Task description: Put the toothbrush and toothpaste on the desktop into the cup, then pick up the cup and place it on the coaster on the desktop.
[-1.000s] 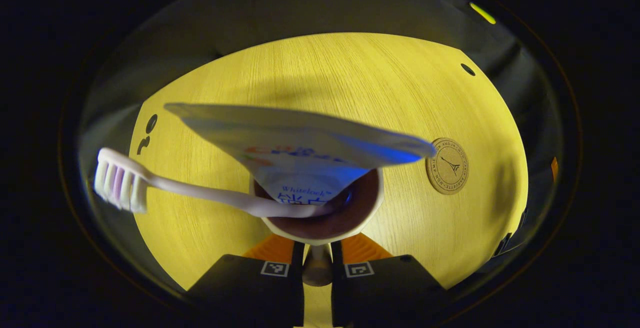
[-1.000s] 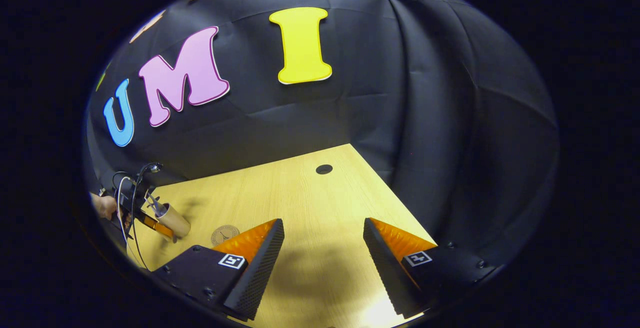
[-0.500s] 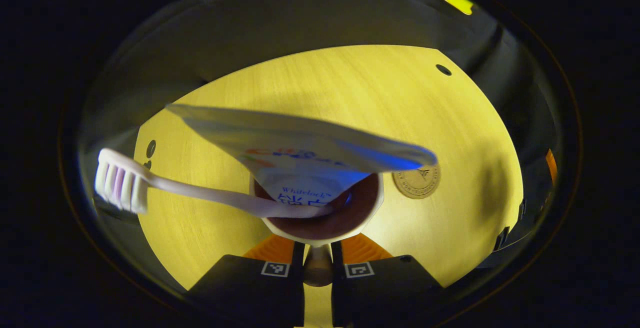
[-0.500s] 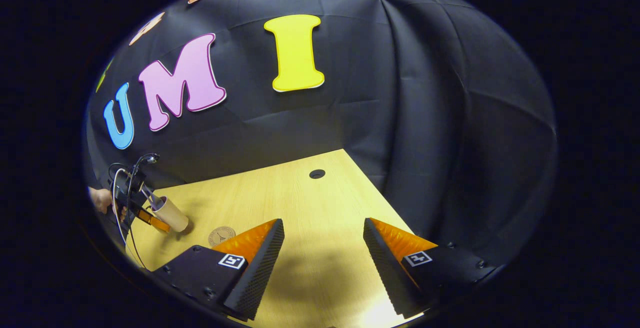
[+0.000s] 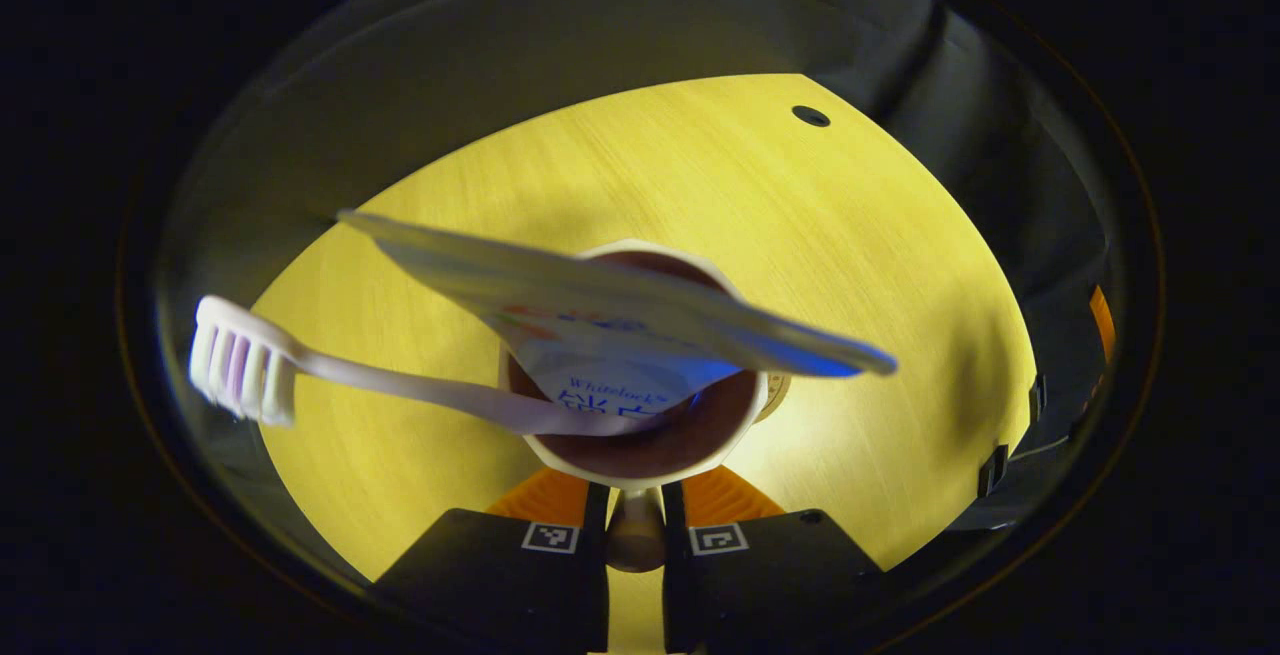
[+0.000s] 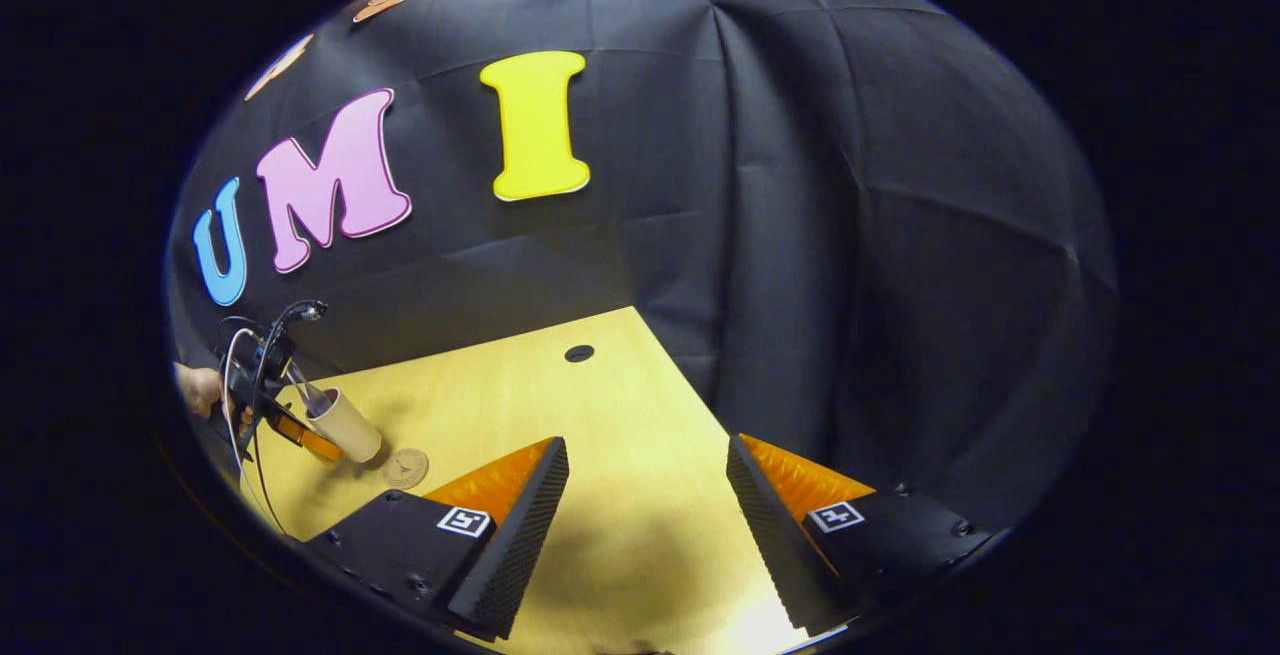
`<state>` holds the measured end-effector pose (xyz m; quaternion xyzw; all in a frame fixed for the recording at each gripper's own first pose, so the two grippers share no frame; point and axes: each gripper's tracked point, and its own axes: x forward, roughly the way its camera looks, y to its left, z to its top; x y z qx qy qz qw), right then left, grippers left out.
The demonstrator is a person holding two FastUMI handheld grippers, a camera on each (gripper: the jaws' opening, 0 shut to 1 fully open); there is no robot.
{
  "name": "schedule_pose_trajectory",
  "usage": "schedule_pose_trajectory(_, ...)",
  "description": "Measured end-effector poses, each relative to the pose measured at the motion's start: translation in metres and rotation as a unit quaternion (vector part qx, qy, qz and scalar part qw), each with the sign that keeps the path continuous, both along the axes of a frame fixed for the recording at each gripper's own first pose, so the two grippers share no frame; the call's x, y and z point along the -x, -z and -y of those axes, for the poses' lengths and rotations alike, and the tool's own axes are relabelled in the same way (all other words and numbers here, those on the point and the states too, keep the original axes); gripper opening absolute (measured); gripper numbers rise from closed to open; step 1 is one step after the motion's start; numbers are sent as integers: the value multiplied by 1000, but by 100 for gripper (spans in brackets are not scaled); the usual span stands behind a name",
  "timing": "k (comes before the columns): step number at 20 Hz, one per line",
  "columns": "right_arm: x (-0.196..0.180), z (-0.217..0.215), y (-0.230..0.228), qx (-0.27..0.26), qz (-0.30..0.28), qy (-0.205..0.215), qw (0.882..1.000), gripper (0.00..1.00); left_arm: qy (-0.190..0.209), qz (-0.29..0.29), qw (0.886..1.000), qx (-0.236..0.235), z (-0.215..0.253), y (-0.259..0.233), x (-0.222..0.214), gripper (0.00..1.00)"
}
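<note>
A cream cup [image 5: 640, 460] with a brown inside hangs above the table, and my left gripper [image 5: 635, 503] is shut on its near side. A white toothbrush [image 5: 240, 375] leans out of it to the left. The toothpaste tube [image 5: 600, 295] stands in it with its flat end spread across the top. Just a sliver of the round cork coaster [image 5: 776, 390] peeks out by the cup's right rim. In the right gripper view the tilted cup [image 6: 345, 425] hovers just left of and above the coaster [image 6: 405, 468]. My right gripper [image 6: 647, 520] is open with nothing between its fingers, low over the table.
The yellow wooden table [image 5: 720, 195] has a small dark hole [image 5: 810, 116] near its far edge, also seen as the hole [image 6: 578, 353] in the right gripper view. A hand [image 6: 198, 390] holds the left gripper at the table's left side. Black cloth walls close in the booth.
The left gripper has carried the cup rightward toward the coaster, which is now almost hidden behind the cup's rim. The right gripper stays open and has turned slightly.
</note>
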<state>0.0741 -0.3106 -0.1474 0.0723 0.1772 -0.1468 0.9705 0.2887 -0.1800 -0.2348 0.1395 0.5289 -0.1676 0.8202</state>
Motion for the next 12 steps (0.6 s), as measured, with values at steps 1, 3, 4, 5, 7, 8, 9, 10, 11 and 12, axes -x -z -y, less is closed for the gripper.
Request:
schedule_pose_trajectory(1,5,6,2,-5,-1,7,1000,98,6,-4,1000,0,8,2,0,25)
schedule_pose_trajectory(3,16,19,5,-11,-4,27,1000,98,20,-8,1000,-7,21,6,1,25)
schedule_pose_trajectory(4,20,25,6,-12,-4,35,999,98,25,-9,1000,-10,27,8,1,26)
schedule_pose_trajectory(5,24,29,6,-12,-3,41,999,98,29,-13,999,-12,32,10,2,25)
schedule_pose_trajectory(7,32,35,8,-12,-6,48,999,98,35,-17,999,-17,40,15,3,26)
schedule_pose_trajectory(8,34,37,9,-13,-8,50,999,98,36,-19,999,-16,44,17,4,26)
schedule_pose_trajectory(9,34,39,10,-15,-8,53,998,98,37,-21,999,-14,47,17,5,26)
schedule_pose_trajectory(10,36,40,11,-17,-9,55,998,98,37,-23,999,-14,49,16,7,26)
schedule_pose_trajectory(11,37,40,11,-19,-8,57,998,98,36,-23,999,-17,49,18,7,26)
schedule_pose_trajectory(12,38,40,11,-21,-8,57,998,98,36,-24,999,-20,50,20,8,26)
